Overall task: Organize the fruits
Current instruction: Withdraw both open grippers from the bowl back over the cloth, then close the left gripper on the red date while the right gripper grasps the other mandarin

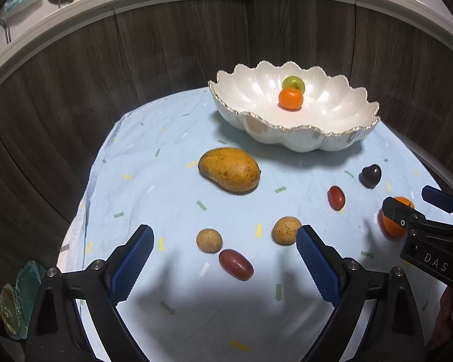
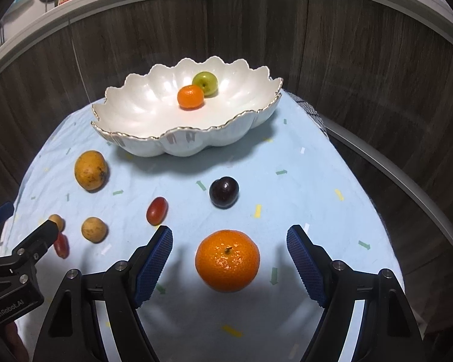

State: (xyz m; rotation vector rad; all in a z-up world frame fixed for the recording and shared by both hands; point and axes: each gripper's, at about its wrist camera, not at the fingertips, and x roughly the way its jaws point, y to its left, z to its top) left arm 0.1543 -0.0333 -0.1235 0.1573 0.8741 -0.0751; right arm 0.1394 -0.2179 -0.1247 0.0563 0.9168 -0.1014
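A white scalloped bowl [image 1: 287,134] [image 2: 166,147] at the back of the table holds a small orange [image 1: 290,98] and a green apple [image 1: 293,83]. On the pale blue cloth lie a mango [image 1: 229,169], a dark plum [image 2: 223,191], two red oblong fruits [image 1: 236,264] [image 1: 336,197] and two small brown fruits [image 1: 209,240] [image 1: 286,230]. My left gripper [image 1: 225,235] stands open just above the nearer red fruit and the brown ones. My right gripper [image 2: 229,232] is open around a large orange [image 2: 227,261], pads clear of it.
The cloth [image 1: 154,163] covers a round table ringed by a dark wood-panelled wall [image 1: 166,60] with a white ledge. The table edge falls away at left and right. A green crumpled object [image 1: 18,298] sits off the cloth at lower left.
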